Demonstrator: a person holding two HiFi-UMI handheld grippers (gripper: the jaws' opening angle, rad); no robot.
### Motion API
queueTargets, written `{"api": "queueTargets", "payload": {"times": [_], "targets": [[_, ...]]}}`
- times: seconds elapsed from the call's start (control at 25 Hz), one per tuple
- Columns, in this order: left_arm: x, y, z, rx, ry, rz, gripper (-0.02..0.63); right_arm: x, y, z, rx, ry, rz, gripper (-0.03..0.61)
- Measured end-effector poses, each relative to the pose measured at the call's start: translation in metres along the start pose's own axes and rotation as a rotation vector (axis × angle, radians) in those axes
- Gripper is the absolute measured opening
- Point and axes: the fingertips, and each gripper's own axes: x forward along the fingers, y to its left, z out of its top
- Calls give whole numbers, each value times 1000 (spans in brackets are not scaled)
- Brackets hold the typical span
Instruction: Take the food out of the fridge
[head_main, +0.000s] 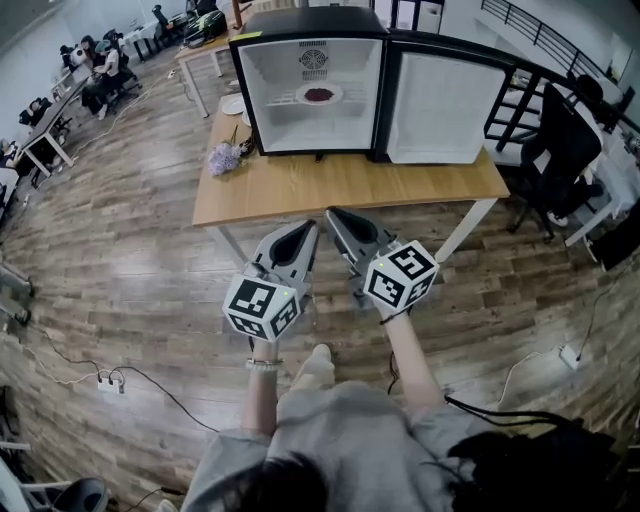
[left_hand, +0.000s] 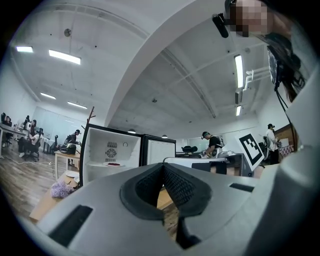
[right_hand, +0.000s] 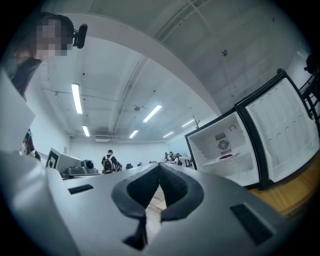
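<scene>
A small black fridge (head_main: 312, 85) stands on a wooden table (head_main: 350, 185) with its door (head_main: 445, 105) swung open to the right. On its upper shelf lies a white plate of dark red food (head_main: 319, 95), also seen as the plate of food (left_hand: 113, 163) and the plate of food (right_hand: 226, 156) in the gripper views. My left gripper (head_main: 308, 228) and right gripper (head_main: 335, 215) hover side by side short of the table's near edge, pointing at the fridge. Both are shut with nothing held: the left gripper (left_hand: 162, 167) and the right gripper (right_hand: 159, 167) have their pads meeting at the tips.
A bunch of purple flowers (head_main: 226, 157) and a white plate (head_main: 232, 104) lie on the table left of the fridge. A black office chair (head_main: 560, 150) stands at the right. People sit at desks (head_main: 95, 75) far left. Cables and a power strip (head_main: 105, 380) lie on the wooden floor.
</scene>
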Motion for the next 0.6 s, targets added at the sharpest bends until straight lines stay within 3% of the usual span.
{"api": "queueTargets", "payload": {"times": [0.6], "targets": [[69, 87, 2, 18, -1, -81, 8, 80, -71, 9, -42, -14, -83, 8]]}}
